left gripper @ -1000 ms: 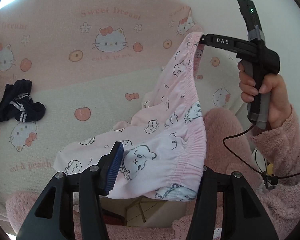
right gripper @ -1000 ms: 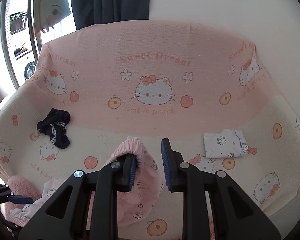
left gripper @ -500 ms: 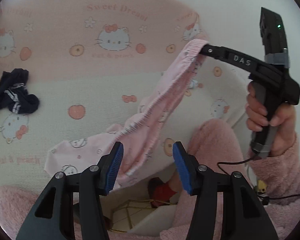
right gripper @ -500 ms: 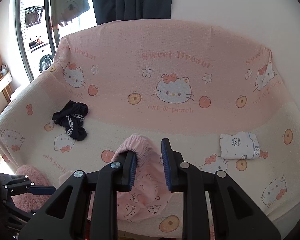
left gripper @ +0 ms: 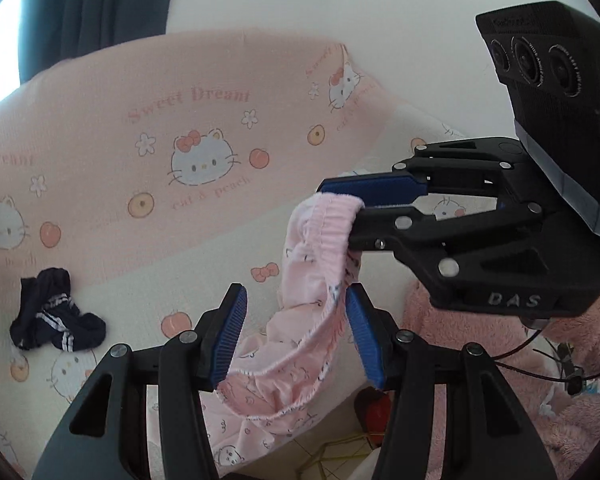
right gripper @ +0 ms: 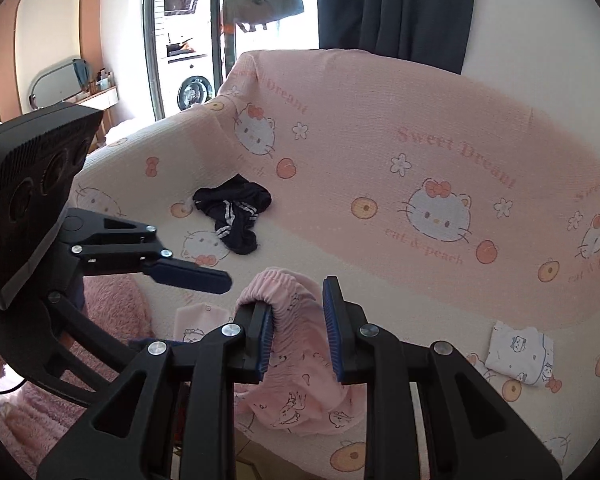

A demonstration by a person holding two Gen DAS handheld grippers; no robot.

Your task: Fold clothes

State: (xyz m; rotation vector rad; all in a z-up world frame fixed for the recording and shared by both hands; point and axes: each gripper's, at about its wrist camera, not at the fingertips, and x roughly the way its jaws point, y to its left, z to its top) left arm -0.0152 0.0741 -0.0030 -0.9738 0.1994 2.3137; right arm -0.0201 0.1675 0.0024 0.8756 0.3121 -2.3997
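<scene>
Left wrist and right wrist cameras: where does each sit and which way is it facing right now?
Left wrist: on the left gripper, facing the sofa cover; shows its open fingers, the right gripper, a fuzzy pink sleeve.
Right wrist: on the right gripper, facing the cover and window; shows its fingers, the left gripper.
Shared: pink shorts draped over one right finger, dark garment.

Left wrist view: close above pink garment (left gripper: 316, 312), facing sofa (left gripper: 148, 240).
Right wrist view: same, angled left.
Shared: sofa, dark garment (right gripper: 232, 216).
</scene>
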